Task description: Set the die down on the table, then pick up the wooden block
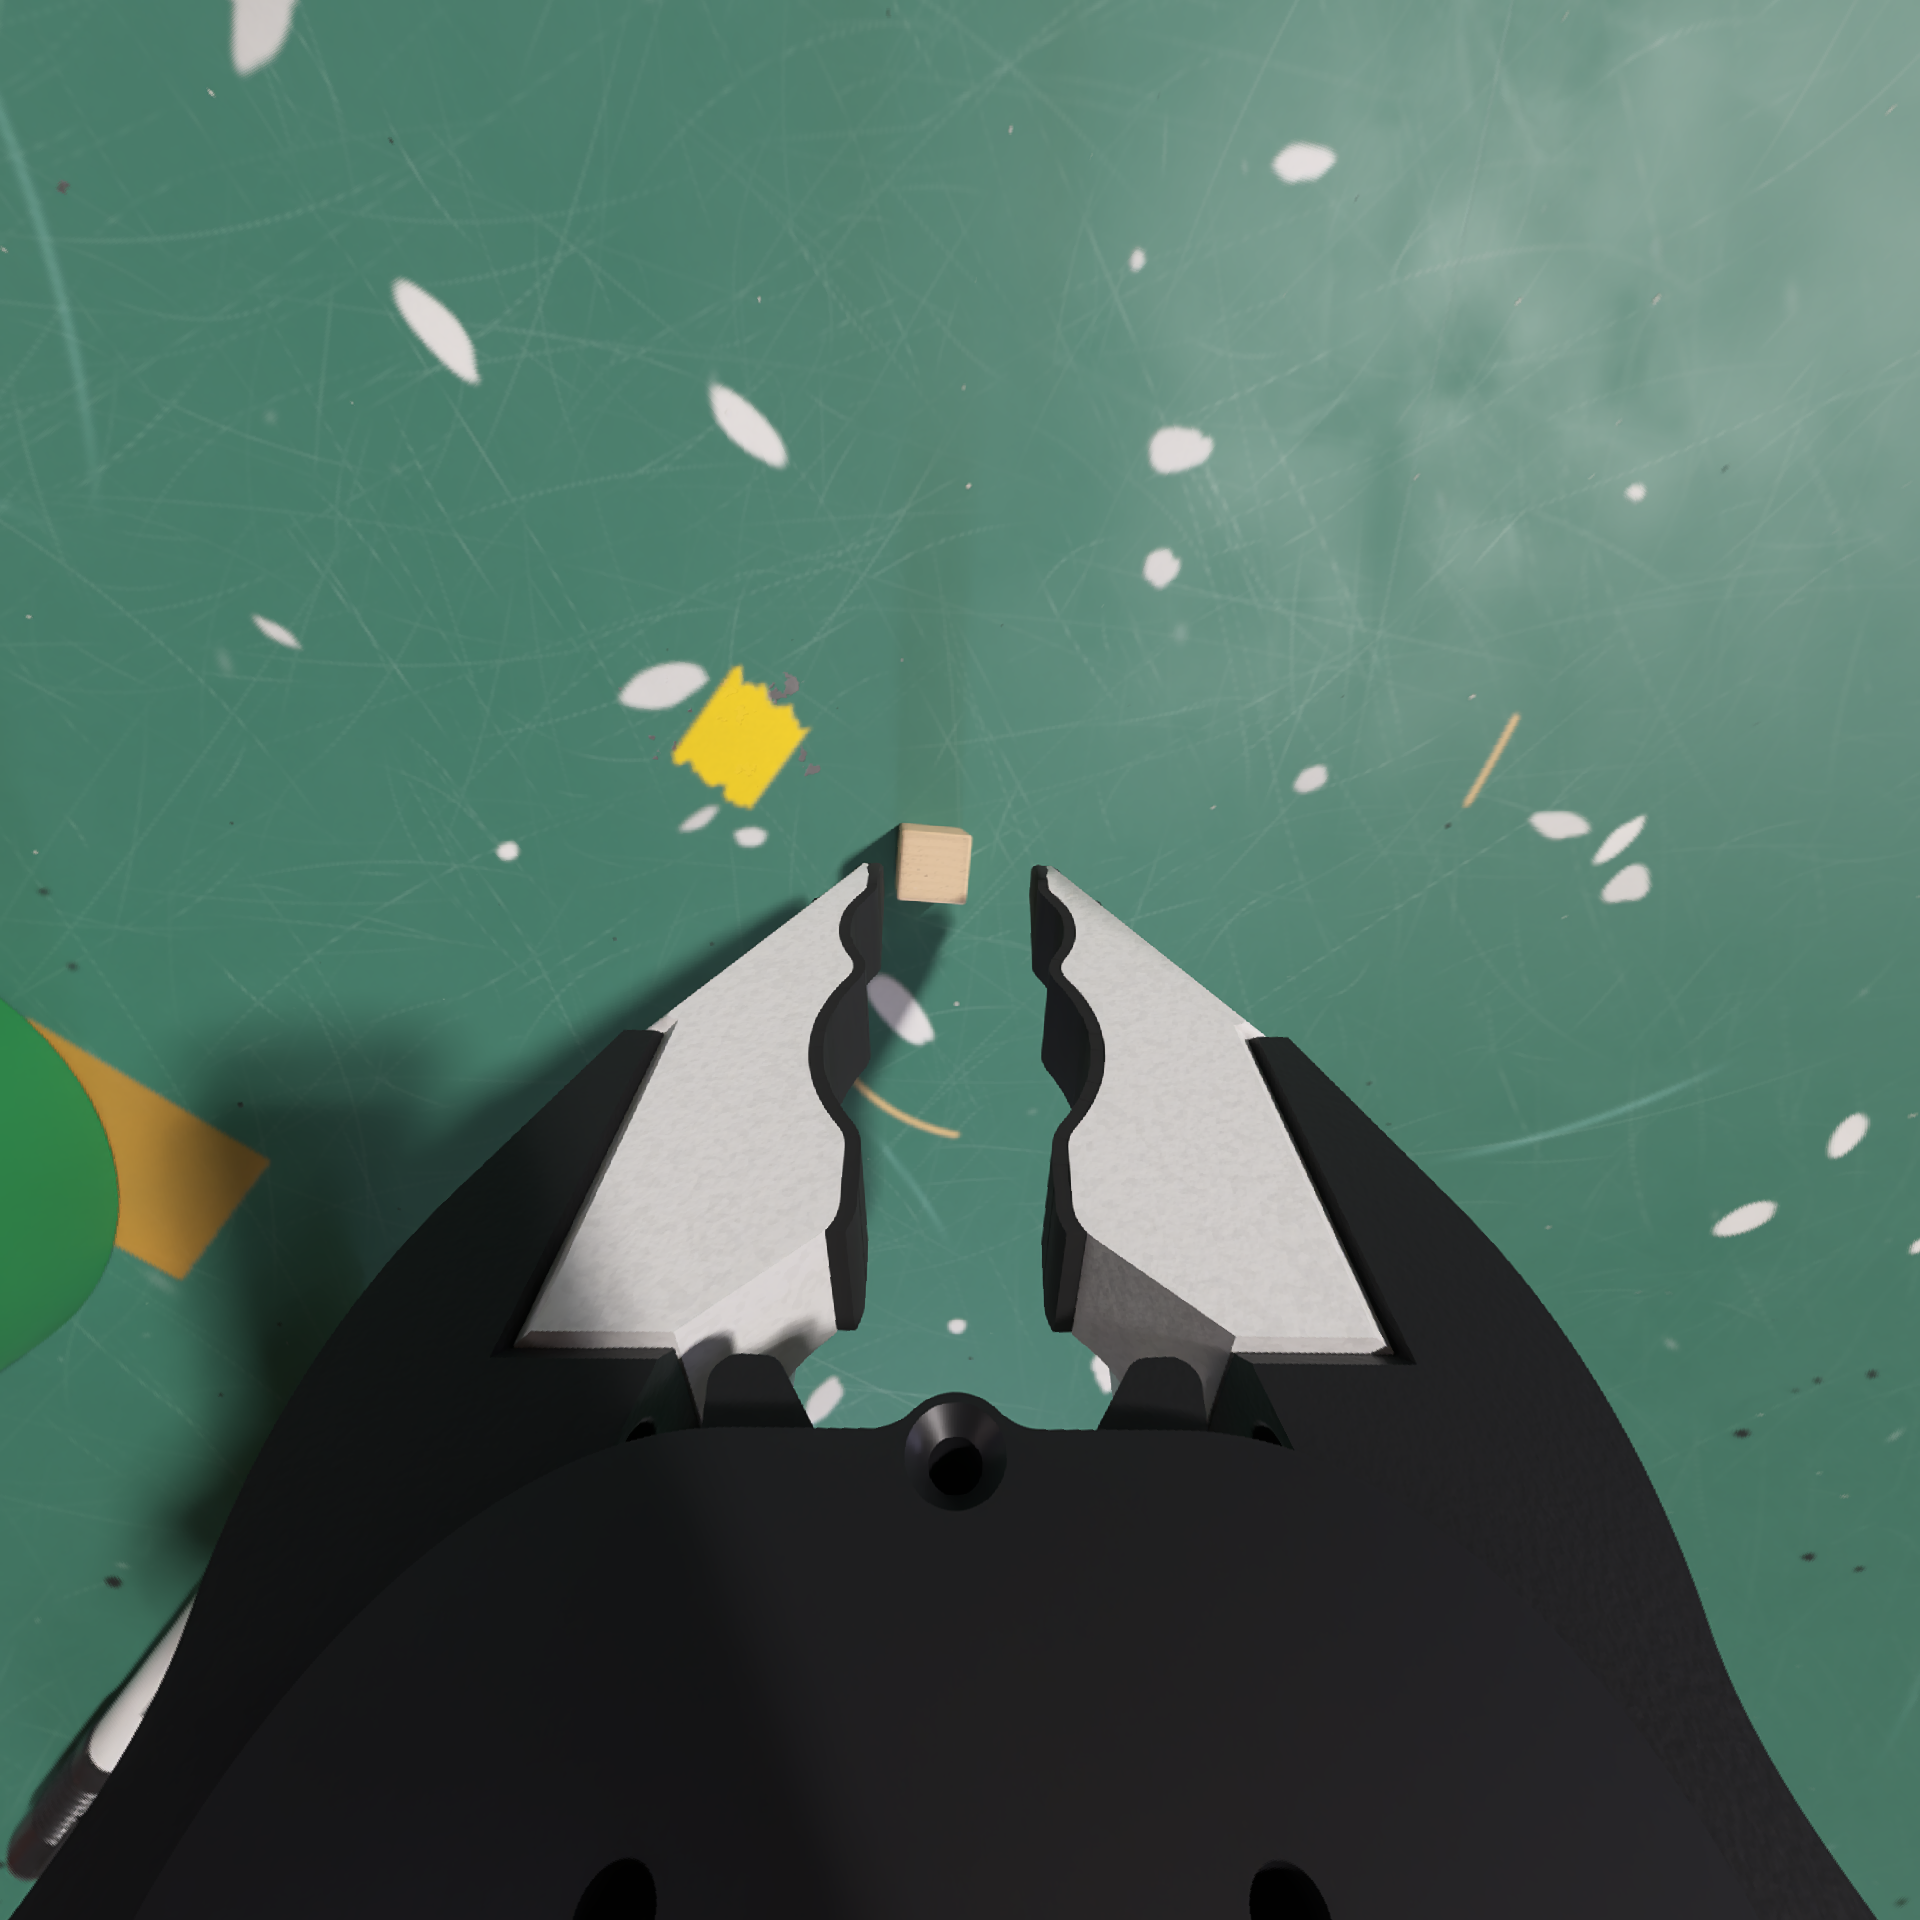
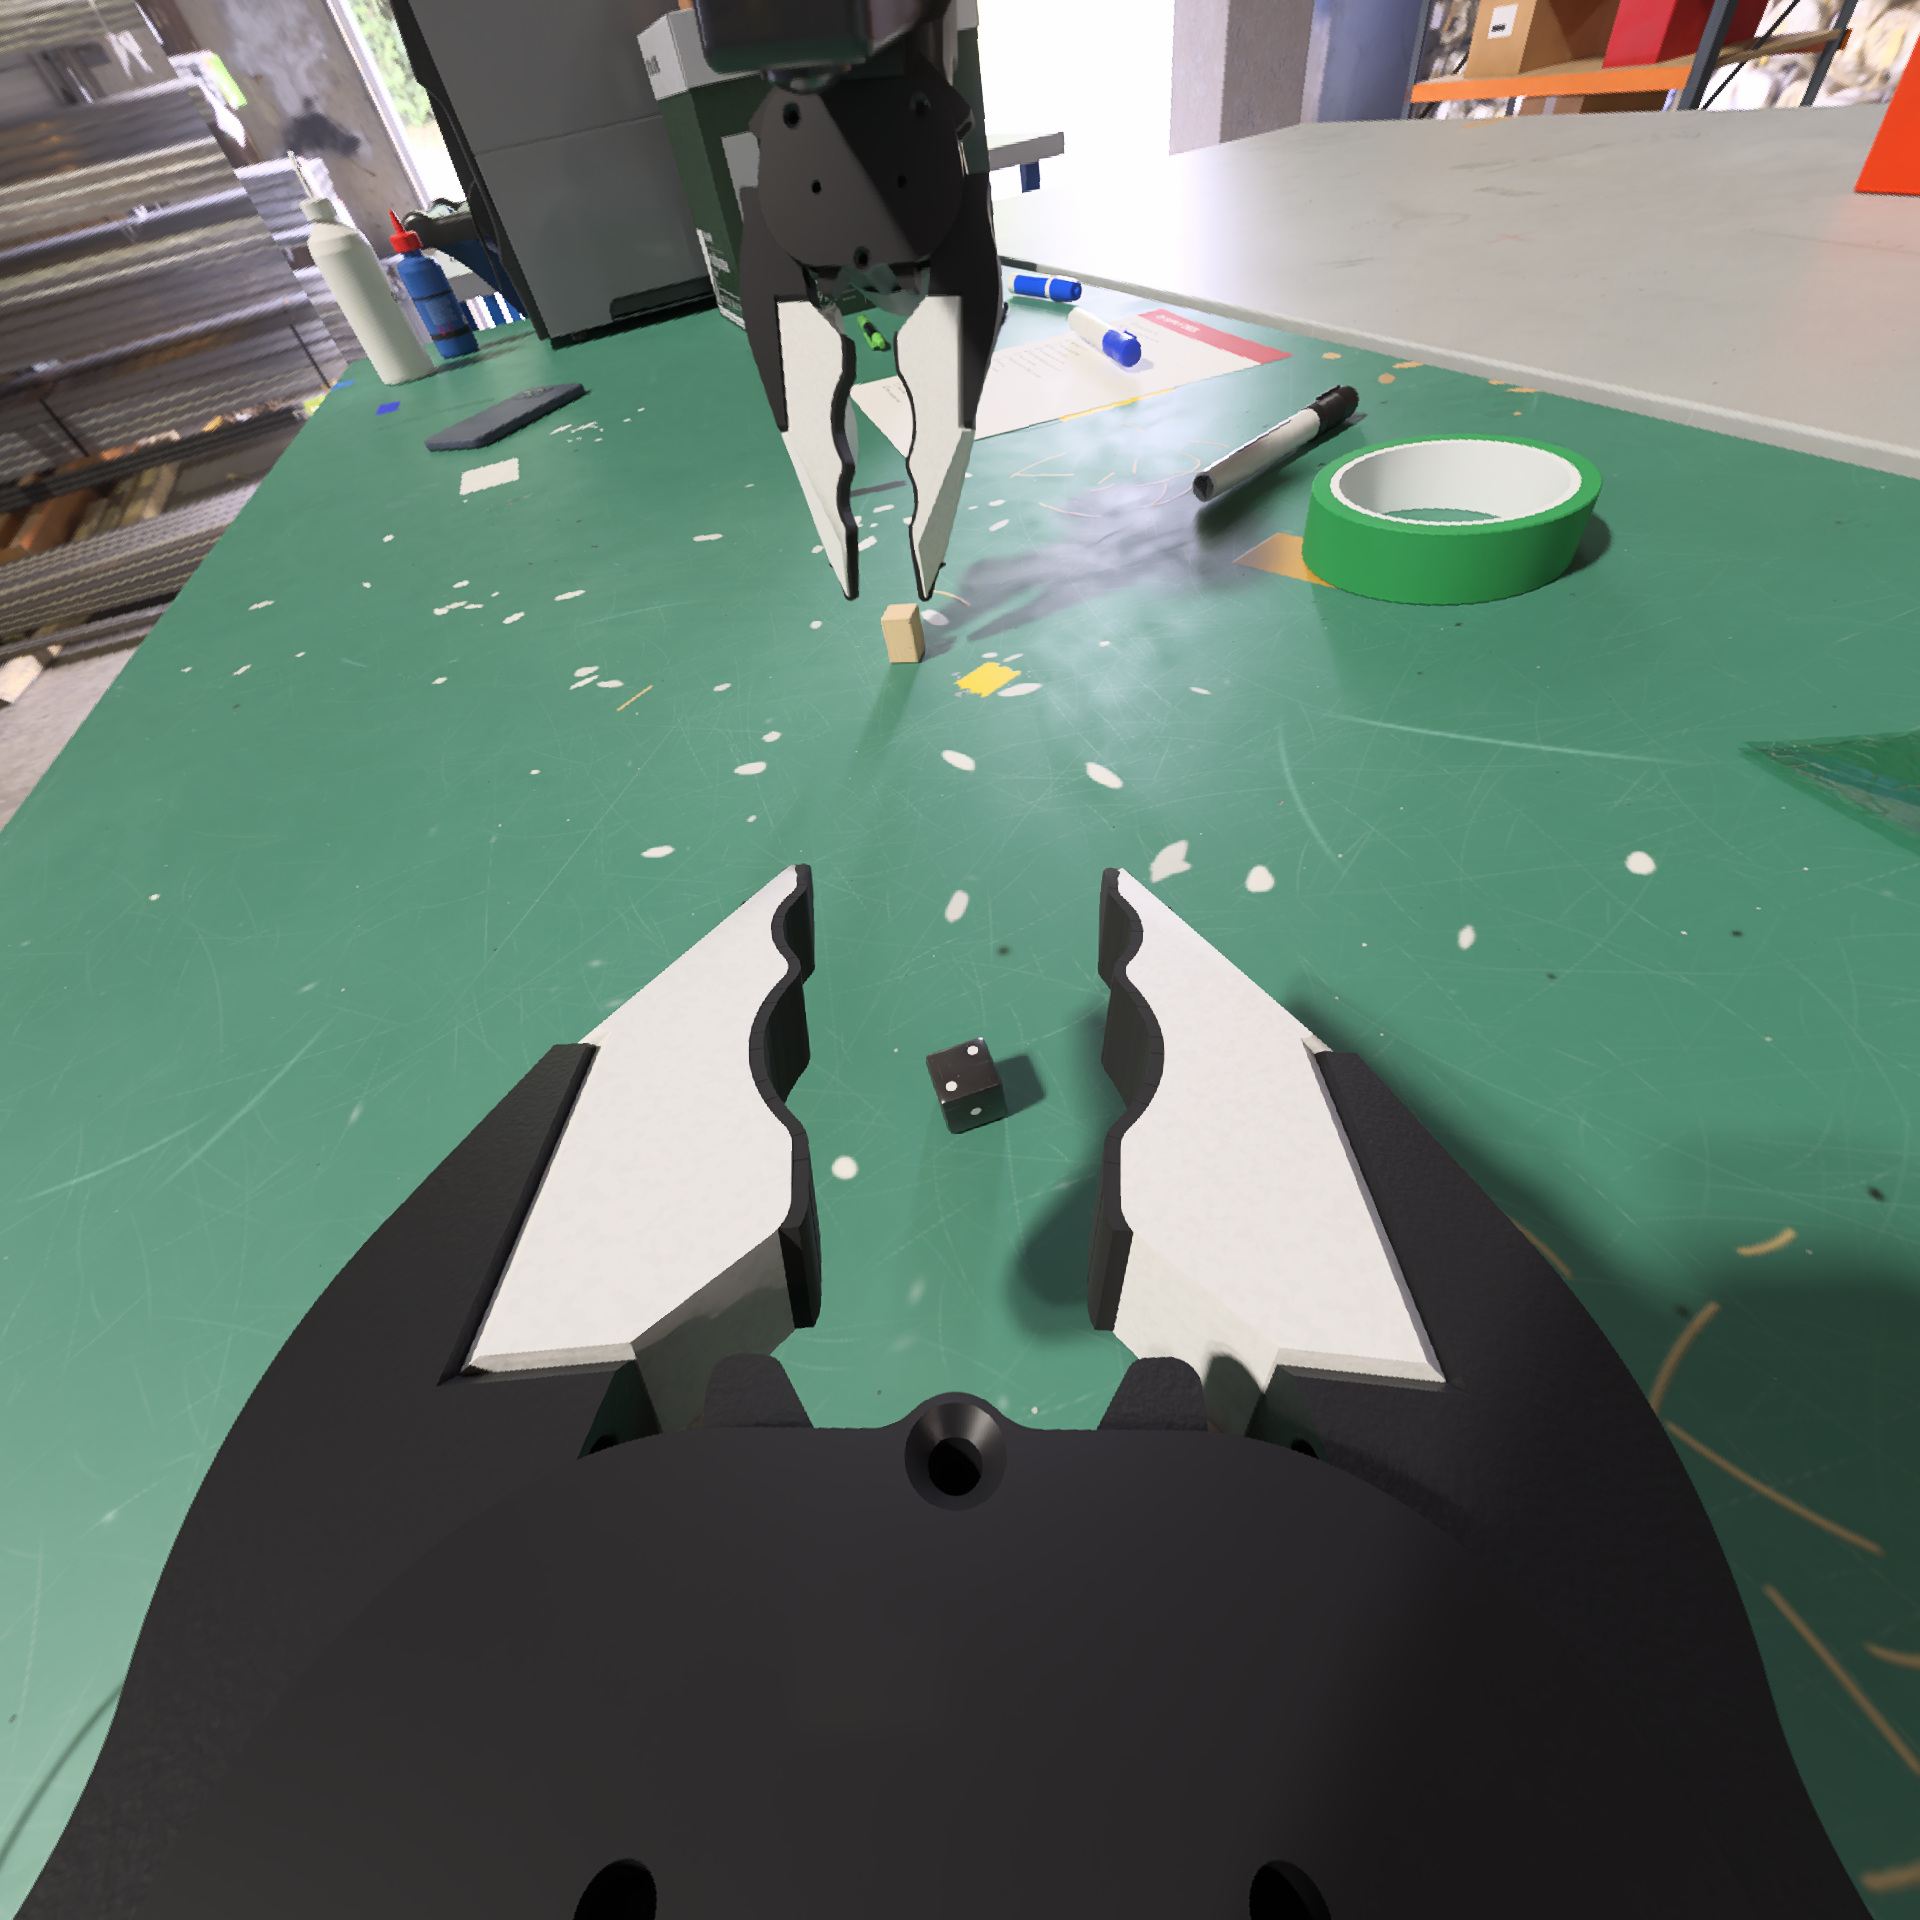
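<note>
Black die [image 2: 966, 1085] resting on green table [image 2: 416, 935], between spread fingers of right gripper [image 2: 956, 883], touching neither. Farther off, wooden block [image 2: 902, 632] on table, just below tips of left gripper [image 2: 891, 594], parted, gripping nothing. Beyond, to right: green tape roll [image 2: 1449, 520], black marker [image 2: 1276, 441].

Workshop or warehouse: scratched, paint-flecked green table [image 2: 416, 935]; on it, tape roll [image 2: 1449, 520], marker [image 2: 1273, 442] and glue bottles [image 2: 358, 296]; beyond the table, shelves [image 2: 1621, 62] with boxes.
</note>
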Robot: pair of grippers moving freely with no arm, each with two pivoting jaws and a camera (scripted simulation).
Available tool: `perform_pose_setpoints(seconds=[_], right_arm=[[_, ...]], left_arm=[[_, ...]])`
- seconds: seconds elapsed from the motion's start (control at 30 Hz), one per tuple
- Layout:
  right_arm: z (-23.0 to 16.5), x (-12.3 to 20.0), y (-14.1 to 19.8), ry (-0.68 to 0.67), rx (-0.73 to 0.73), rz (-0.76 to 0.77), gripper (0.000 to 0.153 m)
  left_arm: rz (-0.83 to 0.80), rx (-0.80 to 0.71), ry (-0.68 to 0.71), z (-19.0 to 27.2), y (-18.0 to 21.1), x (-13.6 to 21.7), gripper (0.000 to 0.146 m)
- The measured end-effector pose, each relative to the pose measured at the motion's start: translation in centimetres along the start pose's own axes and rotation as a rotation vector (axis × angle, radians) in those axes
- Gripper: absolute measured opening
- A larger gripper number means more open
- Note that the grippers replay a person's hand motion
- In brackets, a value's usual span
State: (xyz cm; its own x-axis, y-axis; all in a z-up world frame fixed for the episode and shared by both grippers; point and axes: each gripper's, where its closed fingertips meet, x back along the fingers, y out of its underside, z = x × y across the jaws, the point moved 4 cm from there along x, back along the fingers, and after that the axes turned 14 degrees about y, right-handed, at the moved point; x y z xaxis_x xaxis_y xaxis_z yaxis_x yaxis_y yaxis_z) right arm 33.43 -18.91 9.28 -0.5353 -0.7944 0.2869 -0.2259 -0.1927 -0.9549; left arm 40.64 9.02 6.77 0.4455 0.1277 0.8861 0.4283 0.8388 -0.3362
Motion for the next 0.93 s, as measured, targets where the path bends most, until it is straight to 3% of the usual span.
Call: perform_pose_setpoints(seconds=[0.4,0.67,0.77,0.87,0.93], right_arm=[[-0.1,0.0,0.2,-0.013,-0.005,-0.02,0.056],[-0.1,-0.1,0.2,-0.01,0.003,-0.018,0.056],[0.0,-0.5,-0.8,0.032,-0.015,0.033,0.053],[-0.4,-1.7,-3.0,0.119,-0.027,0.156,0.052],[-1.1,-2.8,-4.4,0.155,0.018,0.214,0.052]], left_arm=[[-0.024,-0.087,-0.001,-0.7,0.7,-1.2,0.02],[0.002,0.011,-0.036,-1.5,0.6,-0.3,0.014],[0.228,0.184,-0.195,-2.2,-0.5,2.4,0.014],[0.672,0.326,-0.351,-2.0,-3.7,6.0,0.014],[0.938,0.317,-0.381,-1.1,-6.1,7.2,0.014]])
